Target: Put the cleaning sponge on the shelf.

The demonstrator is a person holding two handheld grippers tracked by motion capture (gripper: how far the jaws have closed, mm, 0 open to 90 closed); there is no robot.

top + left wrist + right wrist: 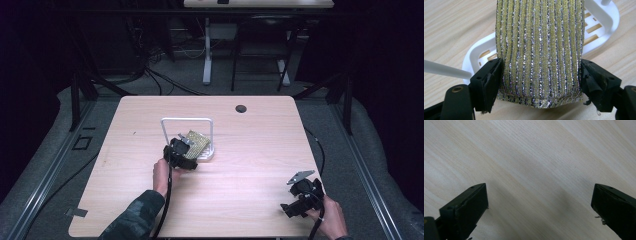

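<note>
On the pale wooden table (pixel 250 165) stands a white slotted plastic rack (pixel 602 22) with a wire hoop. Over it, the left gripper (pixel 540 80) pinches a gold-and-silver striped scouring sponge (pixel 539 50) by both side edges. It looks light, soft and squashy, best held across its width. The right gripper (pixel 539 205) gapes wide and empty over bare wood; the high view places it near the table's right corner.

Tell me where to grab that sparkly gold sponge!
Grip the gold-and-silver striped glittery scouring sponge across its two long edges near the end that overhangs the white slotted plastic soap rack, coming from the person's side. The left tongs already straddle that end; the rack's white wire handle blocks the far side.
</note>
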